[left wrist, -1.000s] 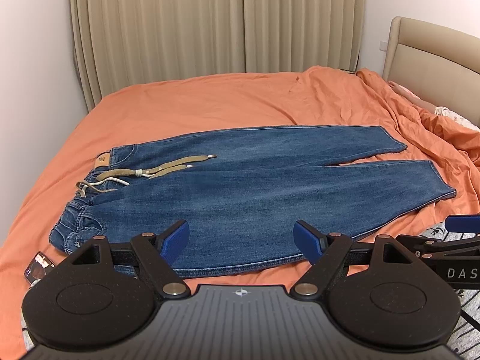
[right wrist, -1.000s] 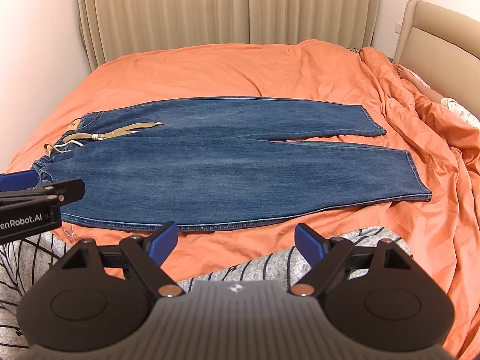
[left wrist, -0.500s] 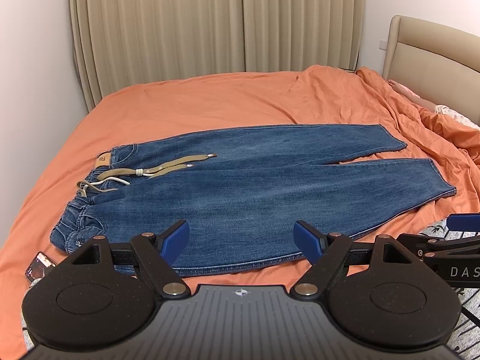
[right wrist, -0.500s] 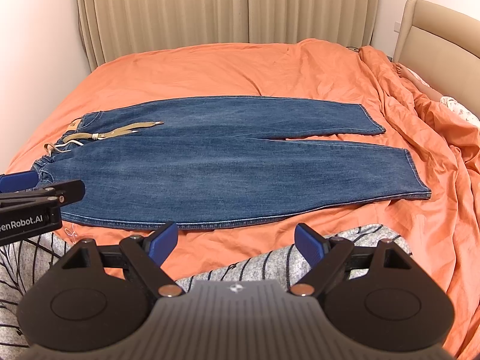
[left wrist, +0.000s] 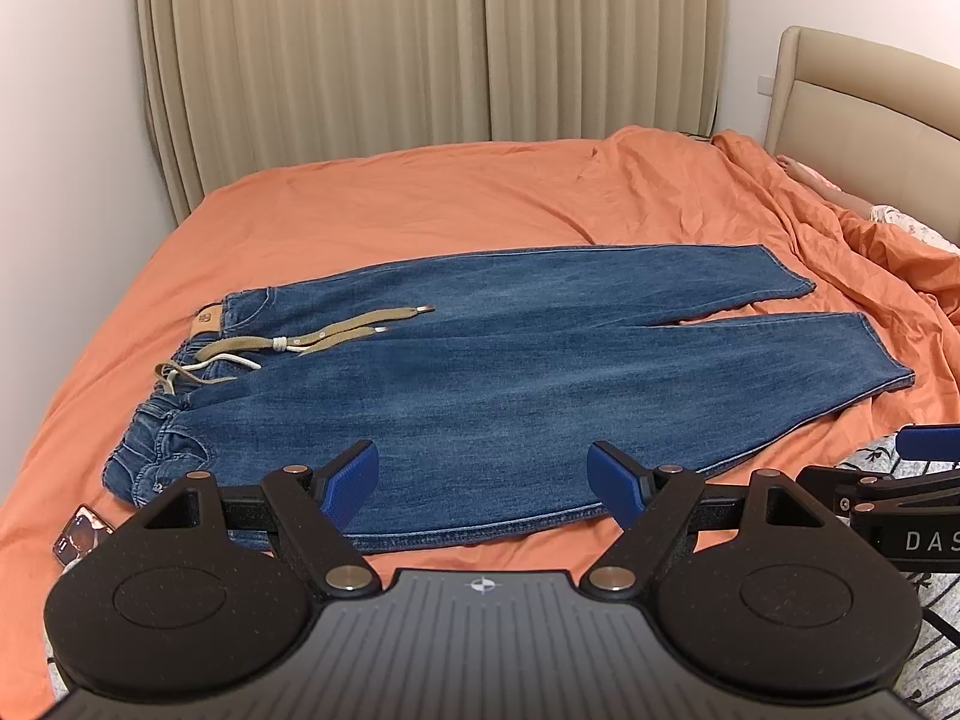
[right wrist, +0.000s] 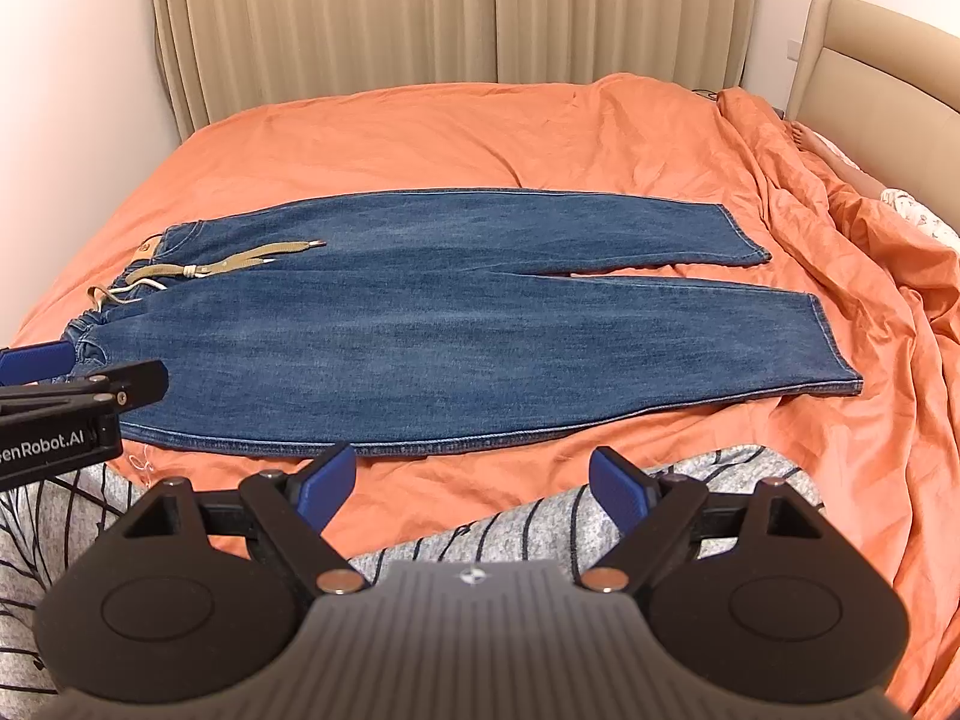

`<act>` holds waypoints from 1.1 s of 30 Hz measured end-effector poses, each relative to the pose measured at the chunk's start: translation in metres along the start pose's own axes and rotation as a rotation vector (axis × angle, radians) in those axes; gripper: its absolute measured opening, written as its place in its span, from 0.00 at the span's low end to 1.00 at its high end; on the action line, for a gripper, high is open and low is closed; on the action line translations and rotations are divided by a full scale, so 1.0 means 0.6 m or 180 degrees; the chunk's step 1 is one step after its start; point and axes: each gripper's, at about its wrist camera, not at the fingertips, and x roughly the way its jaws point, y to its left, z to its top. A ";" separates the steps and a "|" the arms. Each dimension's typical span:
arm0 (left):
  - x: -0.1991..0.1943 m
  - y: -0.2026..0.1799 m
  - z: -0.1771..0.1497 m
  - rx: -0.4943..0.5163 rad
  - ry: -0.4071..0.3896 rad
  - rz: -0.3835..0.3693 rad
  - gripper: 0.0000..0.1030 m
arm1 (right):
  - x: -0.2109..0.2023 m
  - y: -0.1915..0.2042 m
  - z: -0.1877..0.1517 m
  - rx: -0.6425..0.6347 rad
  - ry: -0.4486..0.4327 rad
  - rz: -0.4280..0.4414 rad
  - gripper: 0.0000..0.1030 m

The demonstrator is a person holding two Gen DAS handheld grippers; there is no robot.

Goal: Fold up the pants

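Blue jeans (left wrist: 480, 372) (right wrist: 420, 312) lie flat on an orange bedspread (left wrist: 420, 204), waistband at the left, both legs reaching right. A tan drawstring (left wrist: 336, 333) lies over the waistband. My left gripper (left wrist: 483, 483) hovers over the near hem side of the jeans, open, with nothing between its blue pads. My right gripper (right wrist: 471, 489) hangs above the bed's near edge, short of the jeans, also open and empty. Each gripper shows at the other view's edge.
A phone (left wrist: 81, 534) lies on the bedspread by the waistband's near corner. A grey patterned cloth (right wrist: 540, 528) lies under my right gripper. Rumpled bedding and a beige headboard (left wrist: 864, 96) stand at the right; curtains (left wrist: 420, 48) hang behind the bed.
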 end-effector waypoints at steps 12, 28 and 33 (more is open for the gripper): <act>0.007 0.010 0.002 0.0032 0.0040 0.0030 0.90 | 0.000 -0.002 -0.001 -0.0093 -0.0082 0.0026 0.79; 0.075 0.093 0.034 0.0433 0.0084 0.0154 0.58 | 0.098 -0.129 0.036 -0.0146 -0.0310 0.0402 0.79; 0.115 0.160 0.066 0.0784 0.0263 -0.0203 0.50 | 0.153 -0.187 0.070 -0.0249 0.0001 0.0059 0.78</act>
